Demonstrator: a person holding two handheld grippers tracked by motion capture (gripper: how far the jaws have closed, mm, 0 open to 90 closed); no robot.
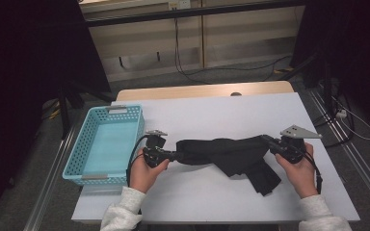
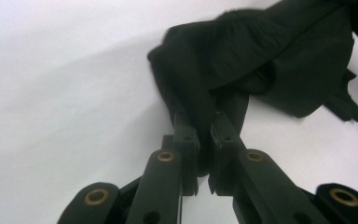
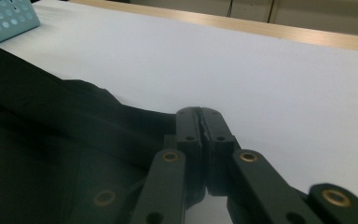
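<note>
Black garment (image 1: 226, 155) lies bunched mid-worktop (image 1: 212, 115). Left gripper (image 1: 172, 155) pinches its left end, right gripper (image 1: 270, 143) pinches its right end. Both grips made; spreading or folding likely remains. Basket (image 1: 74, 159) empty.

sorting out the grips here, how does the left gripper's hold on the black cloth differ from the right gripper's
The left gripper pinches a bunched, thick end of the black cloth nearest the blue basket; the right gripper pinches a thinner edge at the far end from it. In the left gripper view folds bulge between the jaws; in the right gripper view the jaws nearly meet. Both are shut on the cloth.
</note>
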